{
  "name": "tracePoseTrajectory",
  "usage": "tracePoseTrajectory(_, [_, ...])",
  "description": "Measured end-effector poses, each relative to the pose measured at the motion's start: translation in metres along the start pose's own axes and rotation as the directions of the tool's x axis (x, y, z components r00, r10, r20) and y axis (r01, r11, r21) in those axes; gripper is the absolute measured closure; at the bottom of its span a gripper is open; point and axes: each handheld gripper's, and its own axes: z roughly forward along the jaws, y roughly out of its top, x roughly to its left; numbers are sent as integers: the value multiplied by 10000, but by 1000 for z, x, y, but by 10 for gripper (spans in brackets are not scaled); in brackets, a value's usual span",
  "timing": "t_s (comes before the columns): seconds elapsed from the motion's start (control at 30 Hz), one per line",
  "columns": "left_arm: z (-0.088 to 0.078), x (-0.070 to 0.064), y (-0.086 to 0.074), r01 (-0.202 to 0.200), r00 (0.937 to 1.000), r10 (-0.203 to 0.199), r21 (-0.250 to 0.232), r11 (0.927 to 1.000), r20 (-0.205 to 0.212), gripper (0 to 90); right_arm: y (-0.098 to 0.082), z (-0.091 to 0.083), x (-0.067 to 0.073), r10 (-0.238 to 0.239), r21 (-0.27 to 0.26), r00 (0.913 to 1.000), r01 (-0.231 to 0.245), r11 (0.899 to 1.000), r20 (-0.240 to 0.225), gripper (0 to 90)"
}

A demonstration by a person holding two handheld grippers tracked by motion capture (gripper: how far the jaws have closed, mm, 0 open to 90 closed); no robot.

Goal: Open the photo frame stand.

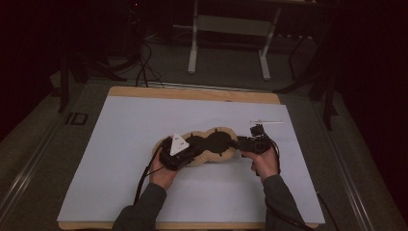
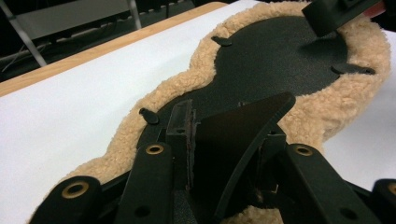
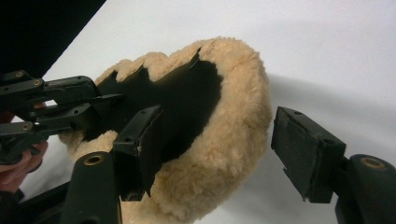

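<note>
A peanut-shaped pad [image 1: 219, 143], black on its upper face with a tan fleece rim, lies on the white sheet at mid table. My left gripper [image 1: 194, 148], with its white three-cornered plate, is at the pad's left end. In the left gripper view the left gripper [image 2: 231, 135] is shut on a raised black flap of the pad [image 2: 280, 60]. My right gripper [image 1: 239, 143] is at the pad's right end. In the right gripper view the right gripper [image 3: 219, 135] stands open astride the lifted fleece edge [image 3: 233, 140], its right pad clear of the fleece.
The white sheet [image 1: 144, 144] covers most of a wooden tabletop [image 1: 192, 92]. A thin white stick [image 1: 267, 121] lies behind the right hand. A white table frame [image 1: 228, 29] and cables stand on the dark floor beyond.
</note>
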Motion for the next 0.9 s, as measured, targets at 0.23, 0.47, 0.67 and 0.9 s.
tracePoseTrajectory(0.23, [0, -1, -3, -82, 9998, 83, -47, 10000, 176, 671, 1, 8, -6, 456, 459, 9973, -429, 9980, -582, 343])
tracePoseTrajectory(0.47, [-1, 0, -5, 39, 9992, -34, -112, 9999, 398, 650, 0, 8, -9, 781, 670, 9941, -731, 9951, -753, 409])
tracePoseTrajectory(0.67, [-1, -2, -5, -64, 9997, 66, -99, 9999, 252, 659, 0, 8, -13, 1134, 774, 9891, -1064, 9913, -936, 411])
tracePoseTrajectory(0.9, [-1, -2, -5, -74, 9998, 75, -55, 10000, 194, 660, -1, 9, -18, 1609, 1251, 9789, -1452, 9815, -1261, 405])
